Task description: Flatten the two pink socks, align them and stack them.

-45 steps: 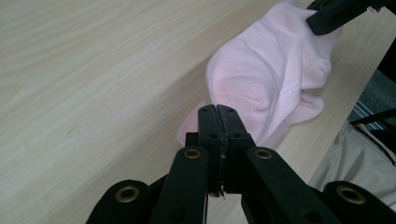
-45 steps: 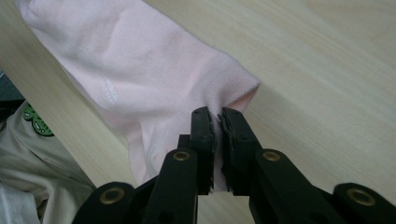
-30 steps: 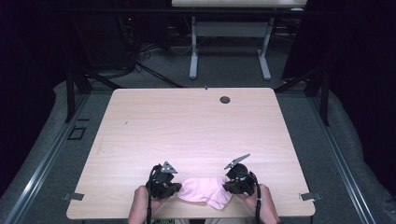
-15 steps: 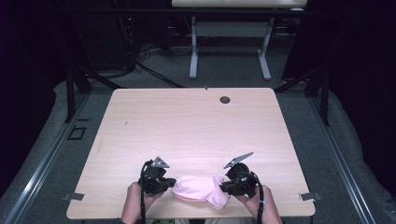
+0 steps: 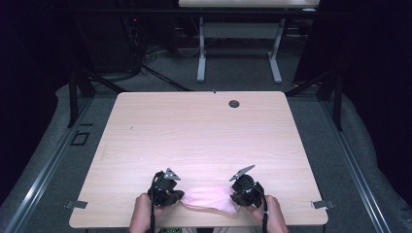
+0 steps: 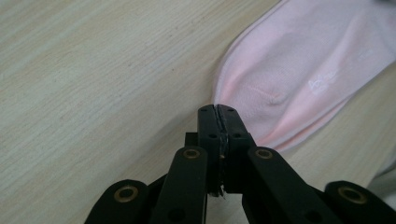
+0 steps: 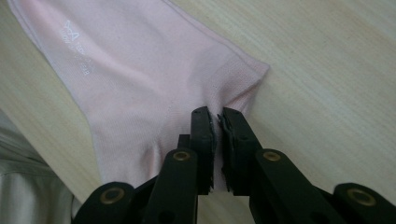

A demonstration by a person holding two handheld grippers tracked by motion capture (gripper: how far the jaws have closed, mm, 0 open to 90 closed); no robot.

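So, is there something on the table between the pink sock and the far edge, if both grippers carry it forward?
Nothing visible blocks it. The sock sits at the near edge, pinched by the left gripper and the right gripper. The table ahead is bare wood; the small dark disc lies near the far edge, to the right.

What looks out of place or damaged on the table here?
Nothing stands out. The pink sock lies at the table's near edge, undamaged, pinched at one end by the left claw and at the other by the right claw.
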